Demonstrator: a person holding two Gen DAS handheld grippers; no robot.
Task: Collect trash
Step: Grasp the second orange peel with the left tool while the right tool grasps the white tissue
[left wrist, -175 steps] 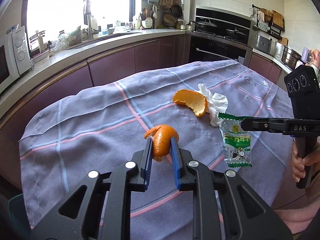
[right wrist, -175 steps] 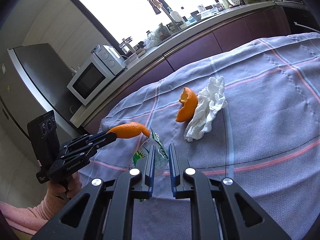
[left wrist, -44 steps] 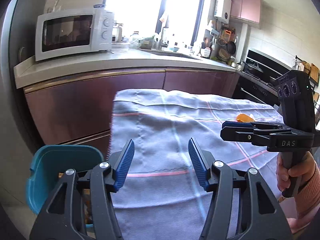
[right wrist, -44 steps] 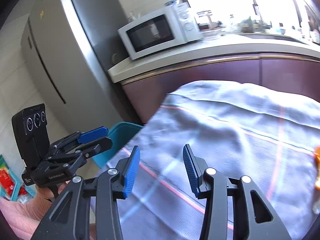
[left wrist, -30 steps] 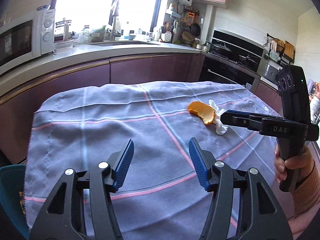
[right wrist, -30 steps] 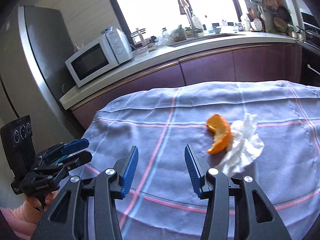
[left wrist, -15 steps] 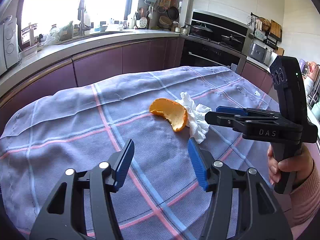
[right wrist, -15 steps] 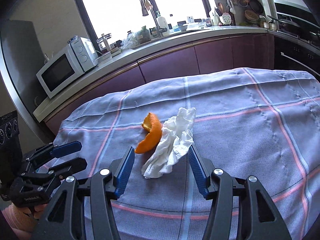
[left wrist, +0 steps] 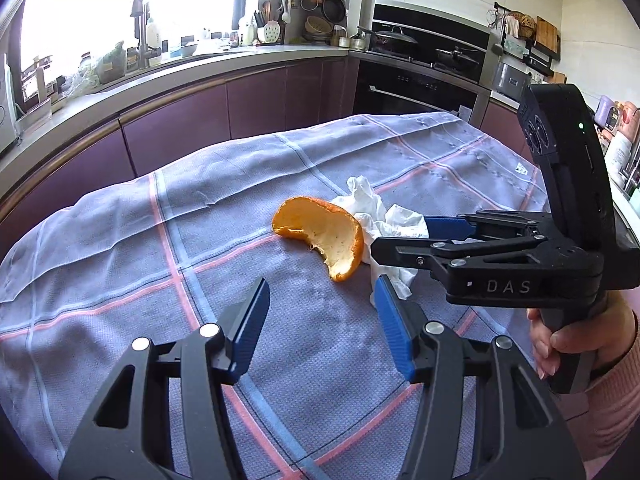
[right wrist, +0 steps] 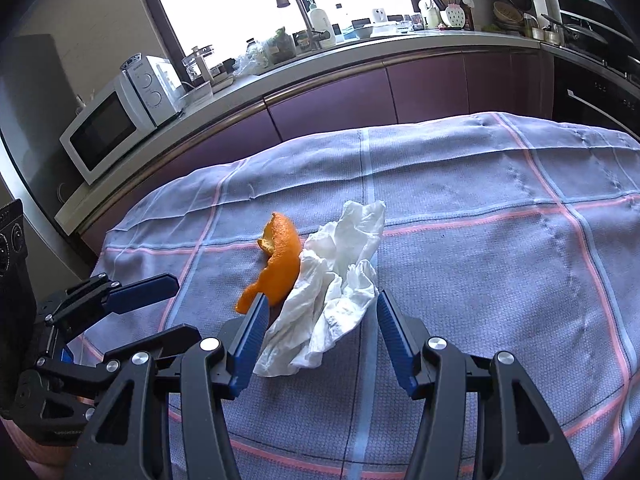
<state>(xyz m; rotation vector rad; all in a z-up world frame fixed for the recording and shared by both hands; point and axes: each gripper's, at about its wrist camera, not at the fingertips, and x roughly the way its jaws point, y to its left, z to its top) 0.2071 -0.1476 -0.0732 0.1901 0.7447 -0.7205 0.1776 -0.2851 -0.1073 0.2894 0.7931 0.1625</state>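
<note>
A curved orange peel (left wrist: 324, 232) lies on the purple checked tablecloth (left wrist: 120, 248), touching a crumpled white tissue (left wrist: 384, 216) on its right. My left gripper (left wrist: 322, 292) stands open a short way in front of the peel, with nothing between its fingers. My right gripper (right wrist: 320, 304) is open and low over the tissue (right wrist: 336, 280), whose near part lies between the jaws without being pressed. The peel (right wrist: 280, 268) sits just beyond its left finger. Each gripper shows in the other's view: the right gripper (left wrist: 400, 236) over the tissue, the left gripper (right wrist: 184, 308) at lower left.
A person's hand (left wrist: 580, 344) in a pink sleeve holds the right gripper's handle. Behind the table runs a curved counter (right wrist: 360, 56) with a microwave (right wrist: 116, 120), a sink tap and bottles. An oven (left wrist: 420, 80) stands at the back right.
Both grippers have swung from the table's left end toward the peel and tissue and come down close to them. The right gripper's jaws now straddle the tissue. Neither holds anything.
</note>
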